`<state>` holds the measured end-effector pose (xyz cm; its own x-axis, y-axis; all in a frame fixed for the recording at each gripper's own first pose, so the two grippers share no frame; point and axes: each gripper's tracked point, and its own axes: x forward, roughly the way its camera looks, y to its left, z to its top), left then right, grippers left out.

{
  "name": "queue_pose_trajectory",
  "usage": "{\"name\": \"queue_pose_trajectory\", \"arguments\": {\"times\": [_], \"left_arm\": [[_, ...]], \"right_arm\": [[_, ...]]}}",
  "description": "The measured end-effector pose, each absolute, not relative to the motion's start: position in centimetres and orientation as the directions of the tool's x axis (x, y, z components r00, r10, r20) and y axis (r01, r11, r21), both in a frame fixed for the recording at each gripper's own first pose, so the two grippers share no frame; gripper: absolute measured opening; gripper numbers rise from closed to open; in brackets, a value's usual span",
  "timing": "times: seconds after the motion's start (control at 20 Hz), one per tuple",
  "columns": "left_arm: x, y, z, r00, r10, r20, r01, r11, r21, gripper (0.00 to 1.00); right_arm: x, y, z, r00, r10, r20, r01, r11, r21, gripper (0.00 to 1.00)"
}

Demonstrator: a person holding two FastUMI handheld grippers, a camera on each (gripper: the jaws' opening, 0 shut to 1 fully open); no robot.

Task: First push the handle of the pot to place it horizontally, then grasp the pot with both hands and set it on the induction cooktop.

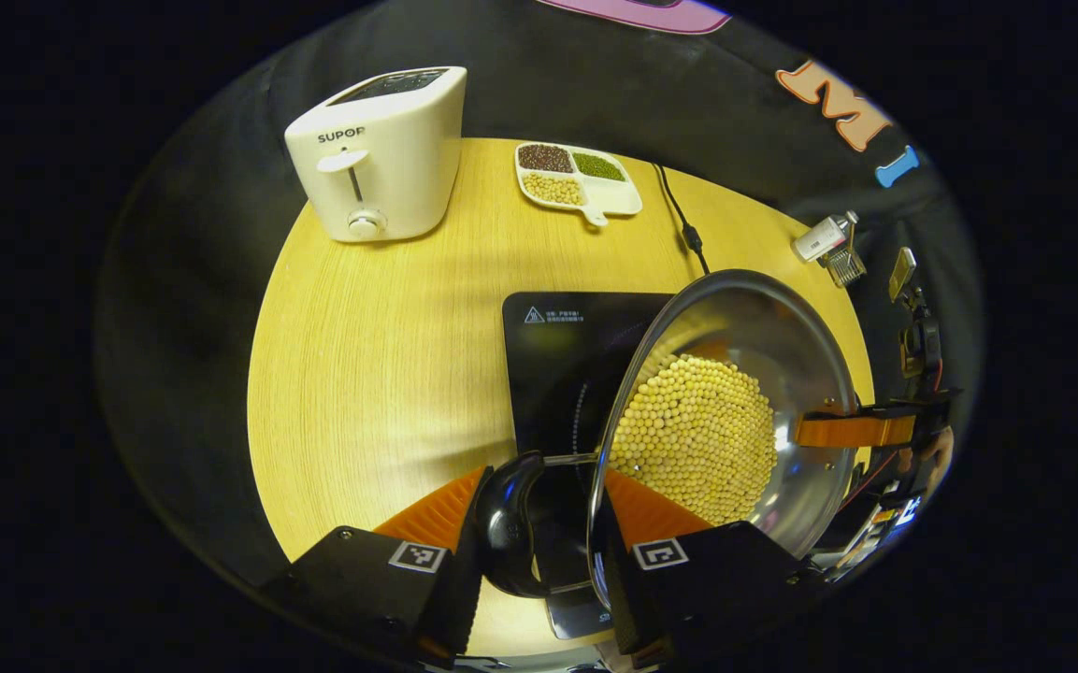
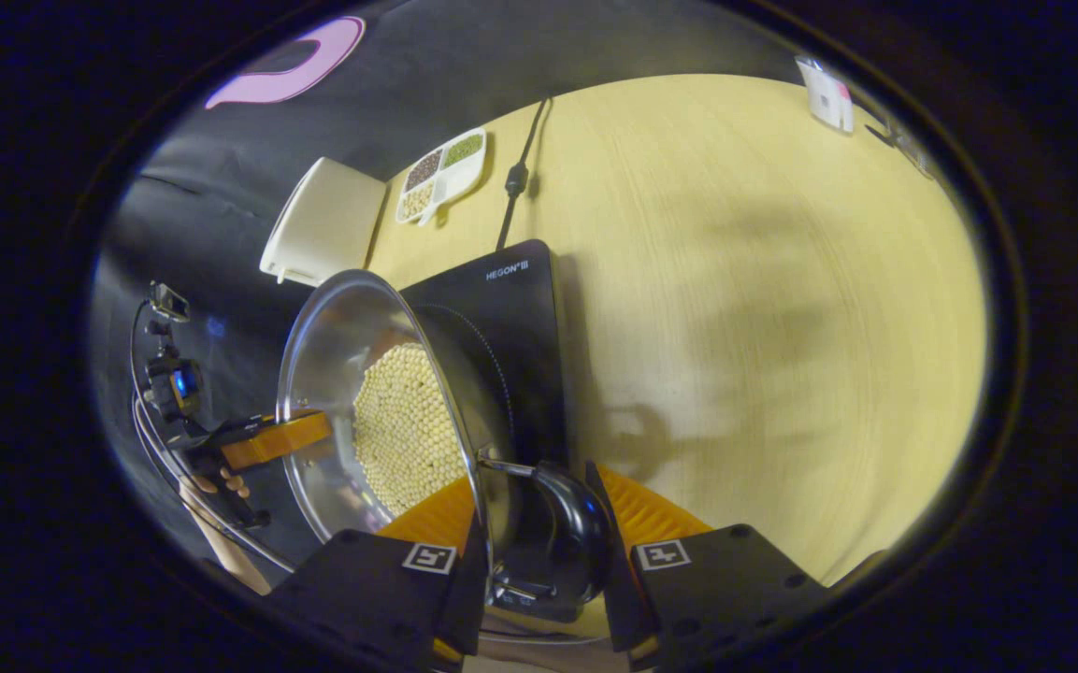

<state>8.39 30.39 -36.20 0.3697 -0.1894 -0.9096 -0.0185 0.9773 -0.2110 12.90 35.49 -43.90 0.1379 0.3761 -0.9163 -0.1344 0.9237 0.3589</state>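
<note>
A steel pot point(image 1: 782, 346) point(image 2: 323, 346) holding yellow beans point(image 1: 697, 439) point(image 2: 403, 430) hangs over the black induction cooktop point(image 1: 557, 365) point(image 2: 520, 308). I cannot tell whether it touches the cooktop. My left gripper point(image 1: 543, 509) is shut on one black side handle point(image 1: 510, 533), with one finger outside the handle and the other inside the rim. At the opposite handle point(image 2: 567, 542), my right gripper point(image 2: 539, 514) is shut the same way. Each view shows the other gripper's orange finger point(image 1: 856, 430) point(image 2: 277, 439) reaching into the pot's far side.
The round wooden table point(image 1: 361, 355) point(image 2: 763, 280) carries a white toaster point(image 1: 380, 154) point(image 2: 323, 234) and a divided dish of beans point(image 1: 576, 178) point(image 2: 440, 173) at the back. The cooktop's black cable point(image 1: 683, 224) point(image 2: 515, 178) runs backward. A small white item point(image 1: 824, 238) point(image 2: 826, 93) lies near the edge.
</note>
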Motion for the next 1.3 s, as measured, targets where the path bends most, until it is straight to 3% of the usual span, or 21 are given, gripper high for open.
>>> {"name": "queue_pose_trajectory", "arguments": {"times": [0.05, 0.1, 0.35, 0.45, 0.5, 0.55, 0.6, 0.65, 0.95, 1.15, 1.2, 1.25, 1.3], "left_arm": [[8.5, 30.4, -36.3, 0.370, -0.188, -0.910, -0.022, 0.977, -0.211, 0.58], [8.5, 30.4, -36.3, 0.370, -0.188, -0.910, -0.023, 0.977, -0.211, 0.58], [7.6, 30.4, -36.4, 0.364, -0.179, -0.914, -0.061, 0.975, -0.215, 0.60], [7.4, 30.8, -36.1, 0.375, -0.153, -0.914, -0.093, 0.975, -0.202, 0.65], [7.4, 31.2, -35.9, 0.393, -0.123, -0.911, -0.109, 0.978, -0.179, 0.66], [7.5, 31.8, -35.5, 0.415, -0.088, -0.906, -0.122, 0.981, -0.152, 0.86], [7.4, 32.1, -34.7, 0.443, -0.061, -0.894, -0.132, 0.982, -0.132, 0.93], [7.3, 32.4, -34.0, 0.464, -0.030, -0.885, -0.148, 0.983, -0.111, 1.00], [5.3, 33.6, -28.5, 0.579, 0.150, -0.802, -0.245, 0.969, 0.005, 0.98], [3.4, 30.1, -23.4, 0.646, 0.230, -0.728, -0.303, 0.953, 0.032, 1.00], [2.9, 28.6, -22.3, 0.658, 0.249, -0.710, -0.320, 0.947, 0.035, 0.98], [2.5, 26.8, -21.0, 0.676, 0.266, -0.687, -0.333, 0.942, 0.037, 0.98], [2.3, 25.0, -19.7, 0.696, 0.281, -0.660, -0.343, 0.939, 0.038, 0.98]], "right_arm": [[13.1, 35.4, -43.9, 0.143, 0.377, -0.915, -0.137, 0.923, 0.360, 0.48], [13.2, 35.4, -43.9, 0.144, 0.379, -0.914, -0.141, 0.922, 0.360, 0.55], [13.4, 35.6, -43.6, 0.158, 0.395, -0.905, -0.159, 0.915, 0.371, 0.55], [13.2, 35.9, -43.1, 0.178, 0.410, -0.894, -0.178, 0.907, 0.381, 0.46], [13.4, 36.0, -42.8, 0.202, 0.413, -0.888, -0.192, 0.906, 0.378, 0.60], [13.3, 36.0, -42.3, 0.227, 0.418, -0.880, -0.215, 0.902, 0.374, 0.75], [13.5, 35.7, -41.8, 0.257, 0.417, -0.872, -0.235, 0.902, 0.362, 0.89], [13.5, 35.5, -41.0, 0.285, 0.420, -0.861, -0.254, 0.900, 0.355, 0.92], [13.5, 32.0, -36.2, 0.432, 0.425, -0.796, -0.327, 0.896, 0.301, 0.93], [13.0, 28.7, -31.5, 0.510, 0.463, -0.725, -0.365, 0.880, 0.305, 0.93], [13.0, 27.8, -30.3, 0.531, 0.473, -0.703, -0.378, 0.875, 0.303, 1.00], [12.7, 26.5, -29.1, 0.548, 0.483, -0.683, -0.394, 0.870, 0.298, 0.93], [12.7, 25.4, -27.9, 0.564, 0.492, -0.664, -0.412, 0.864, 0.290, 0.93]]}}
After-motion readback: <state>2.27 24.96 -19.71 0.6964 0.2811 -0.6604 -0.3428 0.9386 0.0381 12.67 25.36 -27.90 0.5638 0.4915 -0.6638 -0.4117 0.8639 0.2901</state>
